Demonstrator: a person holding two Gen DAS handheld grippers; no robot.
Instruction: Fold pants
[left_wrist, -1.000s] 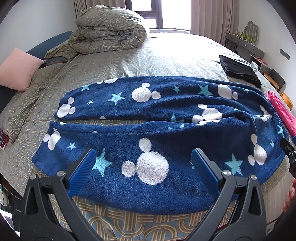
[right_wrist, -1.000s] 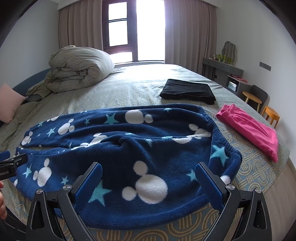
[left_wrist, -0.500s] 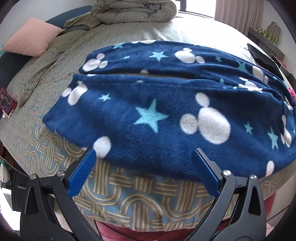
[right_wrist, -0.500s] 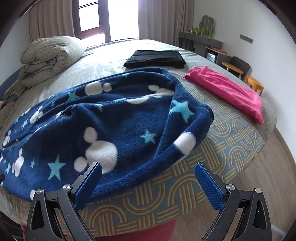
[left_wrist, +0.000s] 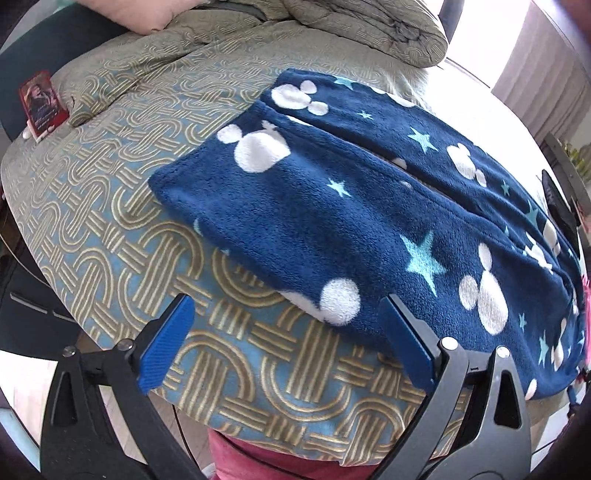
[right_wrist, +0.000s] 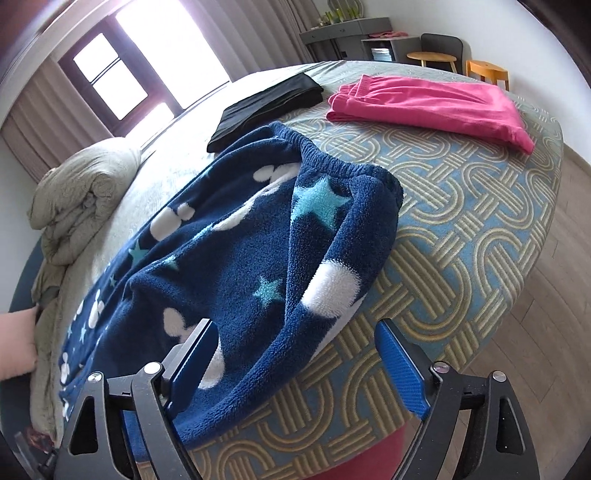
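Dark blue fleece pants (left_wrist: 369, 206) with white mouse heads and teal stars lie flat across the patterned bedspread (left_wrist: 110, 229), legs side by side. In the left wrist view my left gripper (left_wrist: 284, 317) hangs open over the near edge of the closer leg, near its cuff; the right finger overlaps the cloth and bedspread shows between the pads. In the right wrist view the elastic waistband end of the pants (right_wrist: 240, 258) bulges up. My right gripper (right_wrist: 295, 332) straddles the near waist corner. Its jaws are closing, with fleece between them but not pinched.
A folded pink garment (right_wrist: 436, 107) and a folded black one (right_wrist: 266, 107) lie beyond the waistband. A rolled duvet (left_wrist: 362, 22) and a pink pillow (left_wrist: 136, 14) sit at the head end. A red card (left_wrist: 42, 103) lies at the bed's left edge. Wooden floor (right_wrist: 554, 295) borders the bed.
Both grippers have come lower and closer to the pants and rolled: the left slid toward the leg cuffs, the right toward the waistband corner. The right jaws have narrowed a little.
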